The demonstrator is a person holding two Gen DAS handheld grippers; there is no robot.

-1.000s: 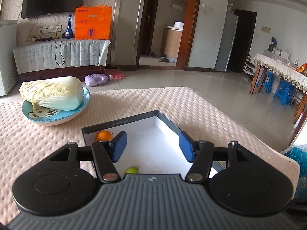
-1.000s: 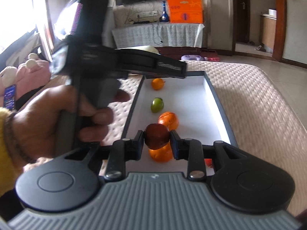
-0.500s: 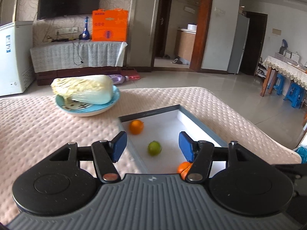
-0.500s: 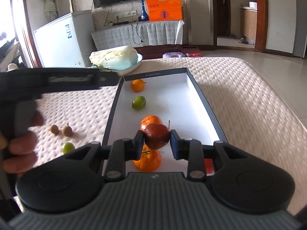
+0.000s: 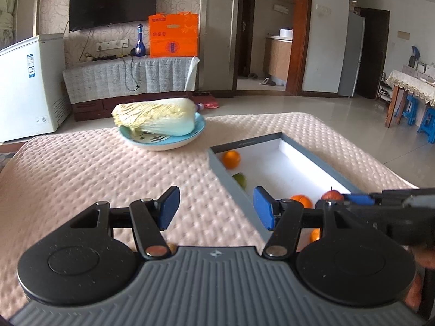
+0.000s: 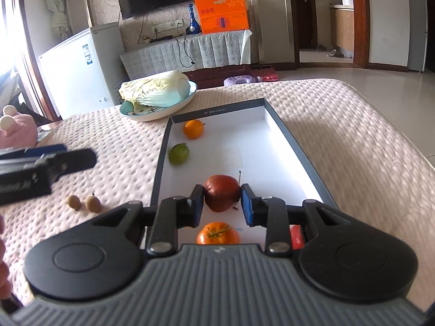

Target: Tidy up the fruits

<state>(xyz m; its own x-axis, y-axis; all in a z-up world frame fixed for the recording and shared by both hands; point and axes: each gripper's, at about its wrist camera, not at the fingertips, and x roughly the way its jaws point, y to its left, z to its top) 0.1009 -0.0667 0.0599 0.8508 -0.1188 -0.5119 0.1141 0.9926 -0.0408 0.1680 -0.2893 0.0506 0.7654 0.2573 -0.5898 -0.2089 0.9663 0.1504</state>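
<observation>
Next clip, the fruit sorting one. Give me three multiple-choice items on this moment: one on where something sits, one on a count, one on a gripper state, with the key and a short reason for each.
1. Where do the two small brown fruits lie?
A. inside the box
B. on the tablecloth left of the box
C. on the plate with the cabbage

2. How many fruits of a clear orange colour show inside the box in the right wrist view?
A. two
B. four
C. none

3. What is the right gripper doing?
A. open and empty
B. shut on a green fruit
C. shut on the red apple

Key:
1 B: they rest on the cloth, outside the box's left wall.
2 A: one orange fruit near the far end, one just below the fingers.
3 C: both pads press the apple's sides over the box, while the left gripper is open with nothing between its fingers.
</observation>
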